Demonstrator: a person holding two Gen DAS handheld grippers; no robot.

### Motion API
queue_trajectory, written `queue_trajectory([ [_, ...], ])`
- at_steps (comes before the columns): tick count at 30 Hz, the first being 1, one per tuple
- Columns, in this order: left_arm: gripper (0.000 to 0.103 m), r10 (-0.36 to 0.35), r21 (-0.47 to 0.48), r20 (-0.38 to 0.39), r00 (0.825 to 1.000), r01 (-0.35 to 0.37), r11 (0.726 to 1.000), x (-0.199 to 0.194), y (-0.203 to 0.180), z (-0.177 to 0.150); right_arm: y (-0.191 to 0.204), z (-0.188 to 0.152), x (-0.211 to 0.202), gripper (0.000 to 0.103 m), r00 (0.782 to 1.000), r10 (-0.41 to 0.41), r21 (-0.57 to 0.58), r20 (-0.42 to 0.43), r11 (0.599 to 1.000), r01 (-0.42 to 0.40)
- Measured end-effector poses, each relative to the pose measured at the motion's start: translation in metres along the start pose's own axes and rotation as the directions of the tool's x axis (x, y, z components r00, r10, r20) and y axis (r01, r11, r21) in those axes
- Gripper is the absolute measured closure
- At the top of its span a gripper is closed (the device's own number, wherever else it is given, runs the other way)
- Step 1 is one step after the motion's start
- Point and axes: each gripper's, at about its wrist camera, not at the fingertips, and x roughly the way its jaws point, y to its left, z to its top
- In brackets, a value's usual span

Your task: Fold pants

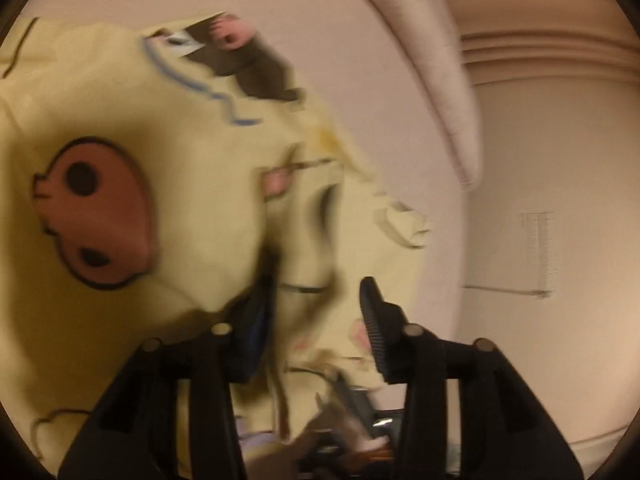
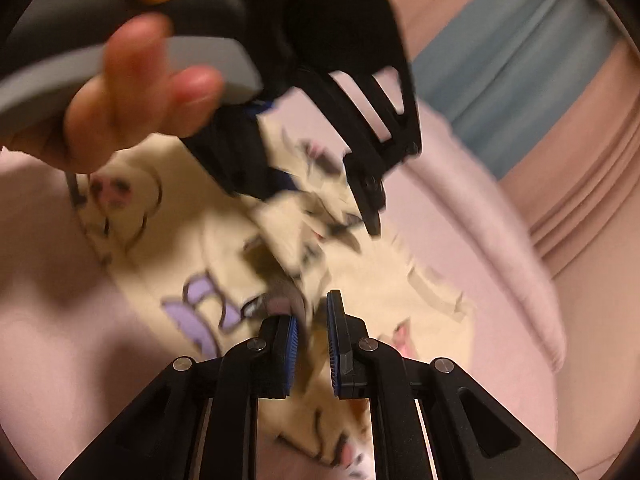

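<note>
The pants point(image 1: 168, 152) are pale yellow with pink cartoon pig prints and lie bunched on a pink bed sheet point(image 1: 360, 60). In the left wrist view my left gripper point(image 1: 316, 312) has its jaws apart, with folds of the pants lying between the fingers. In the right wrist view my right gripper point(image 2: 312, 336) is closed to a narrow gap with a bunch of the pants point(image 2: 224, 248) pinched between its blue pads point(image 2: 334, 336). The left gripper point(image 2: 320, 204) also shows there, just beyond, over the same cloth. Both views are blurred.
A pink pillow or bolster point(image 1: 440, 60) lies along the far side of the bed. A pinkish wall with moulding point(image 1: 560, 60) stands behind. A blue strip point(image 2: 512, 64) runs beside the bed. A hand point(image 2: 132, 96) holds the left gripper's grey handle.
</note>
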Motion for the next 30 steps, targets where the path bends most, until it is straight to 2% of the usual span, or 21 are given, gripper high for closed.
queue_trajectory([
  [1,0.059,-0.01,0.012,0.007,1.0,0.01,1.0,-0.003,0.0,-0.001,-0.003,-0.004,-0.001,0.095,0.999,0.026,0.023,-0.022,0.999,-0.025],
  [2,0.053,0.003,0.029,0.021,1.0,-0.003,1.0,-0.009,-0.002,-0.001,-0.012,-0.012,-0.005,0.093,0.997,0.064,0.061,-0.036,0.996,-0.062],
  [3,0.049,0.031,0.054,0.042,0.999,-0.034,0.998,-0.018,-0.003,-0.002,-0.018,-0.016,-0.01,0.084,0.993,0.11,0.098,-0.039,0.99,-0.105],
  [5,0.045,0.083,0.082,0.105,0.991,-0.092,0.992,-0.041,0.0,-0.004,-0.036,-0.026,-0.023,0.074,0.971,0.239,0.189,-0.024,0.955,-0.23],
  [7,0.041,0.094,0.083,0.14,0.986,-0.106,0.991,-0.057,0.005,-0.004,-0.058,-0.033,-0.034,0.073,0.943,0.332,0.27,0.014,0.907,-0.324],
  [8,0.04,0.08,0.078,0.134,0.988,-0.091,0.993,-0.063,0.009,-0.005,-0.071,-0.033,-0.036,0.073,0.941,0.337,0.306,0.02,0.894,-0.327],
  [11,0.04,0.051,0.084,0.103,0.993,-0.059,0.995,-0.061,0.011,-0.011,-0.101,-0.031,-0.036,0.072,0.963,0.267,0.379,0.032,0.888,-0.258],
  [12,0.04,0.019,0.075,0.077,0.997,-0.025,0.997,-0.06,0.016,-0.017,-0.105,-0.028,-0.037,0.072,0.966,0.257,0.387,0.032,0.888,-0.249],
  [13,0.039,-0.003,0.059,0.061,0.998,0.0,0.998,-0.054,0.016,-0.021,-0.104,-0.025,-0.04,0.072,0.959,0.277,0.382,0.054,0.882,-0.276],
  [15,0.039,-0.045,0.017,0.036,0.998,0.044,0.999,-0.047,0.023,-0.028,-0.101,-0.019,-0.042,0.072,0.943,0.317,0.331,0.099,0.884,-0.332],
  [16,0.039,-0.063,0.002,0.027,0.998,0.063,0.998,-0.043,0.025,-0.03,-0.089,-0.017,-0.047,0.072,0.94,0.319,0.276,0.117,0.899,-0.34],
  [17,0.039,-0.072,-0.011,0.022,0.997,0.072,0.997,-0.04,0.029,-0.032,-0.076,-0.014,-0.049,0.072,0.946,0.297,0.179,0.131,0.931,-0.317],
  [19,0.039,-0.093,-0.034,0.026,0.995,0.094,0.995,-0.041,0.033,-0.033,-0.041,-0.014,-0.054,0.072,0.968,0.205,-0.018,0.143,0.979,-0.204],
  [20,0.039,-0.108,-0.043,0.031,0.994,0.109,0.993,-0.042,0.034,-0.033,-0.019,-0.015,-0.054,0.073,0.981,0.138,-0.155,0.139,0.981,-0.116],
  [23,0.038,-0.113,-0.03,0.054,0.992,0.115,0.993,-0.057,0.037,-0.037,0.02,-0.021,-0.05,0.073,0.986,0.037,-0.409,0.166,0.912,0.035],
  [27,0.034,-0.12,-0.022,0.072,0.99,0.122,0.992,-0.068,0.048,-0.039,0.037,-0.013,-0.047,0.073,0.977,0.023,-0.499,0.214,0.862,0.089],
  [30,0.034,-0.119,-0.025,0.076,0.99,0.121,0.992,-0.071,0.053,-0.039,0.043,-0.006,-0.041,0.076,0.979,0.048,-0.498,0.2,0.865,0.06],
])
